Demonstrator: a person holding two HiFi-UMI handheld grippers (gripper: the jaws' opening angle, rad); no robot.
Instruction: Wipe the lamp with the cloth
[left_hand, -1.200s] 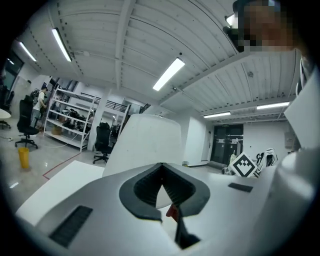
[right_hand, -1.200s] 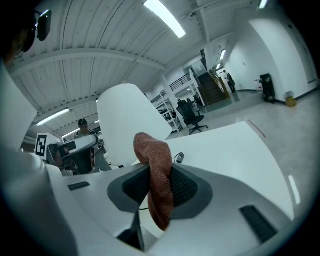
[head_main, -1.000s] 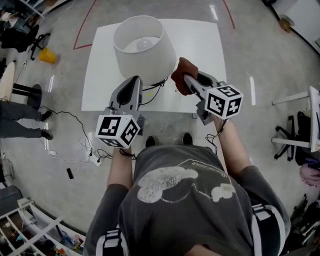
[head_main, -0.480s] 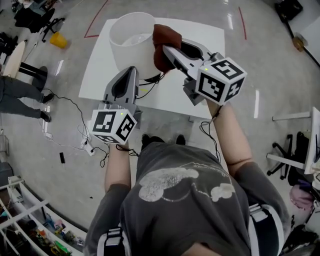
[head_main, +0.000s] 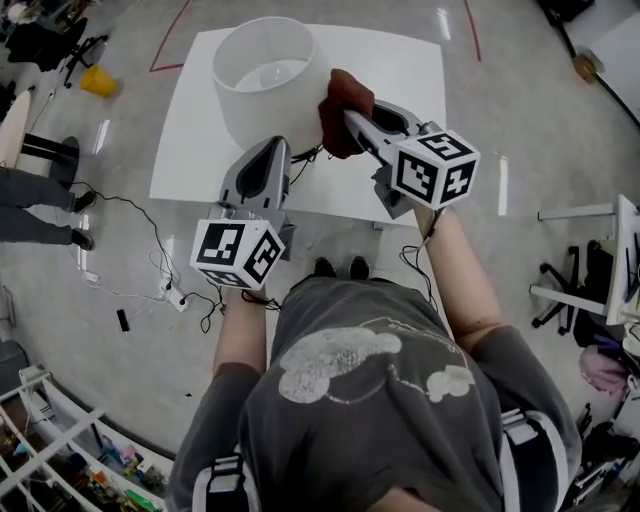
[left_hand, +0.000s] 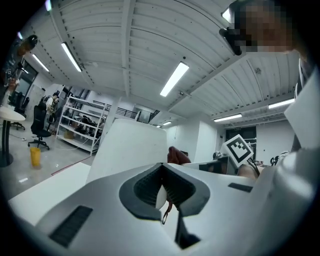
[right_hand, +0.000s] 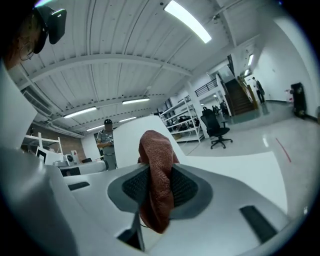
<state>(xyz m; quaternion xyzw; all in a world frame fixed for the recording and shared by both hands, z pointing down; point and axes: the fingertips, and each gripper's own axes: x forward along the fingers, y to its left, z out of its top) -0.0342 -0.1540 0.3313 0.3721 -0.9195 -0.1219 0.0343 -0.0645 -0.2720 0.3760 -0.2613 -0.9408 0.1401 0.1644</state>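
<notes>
Lamp: white, standing on the left half of the desk, with its shade reaching toward the far-left corner. Cloth: reddish-brown and bunched, pressed against the right side of the shade.

Right hand-held gripper: jaws clamped on the cloth, which fills the gap between the pads and bulges past the tips.

Left hand-held gripper: tips lie under the near rim of the shade, jaws drawn together until the tips meet. A white sliver and a thin dark cord show in the slit behind the tips; a grip on either cannot be confirmed.

Desk: white, rectangular. Floor: glossy grey, with a red tape line beyond the far-left corner and a power strip off the near-left corner. Room: shelving, ceiling strip lights, an office chair
</notes>
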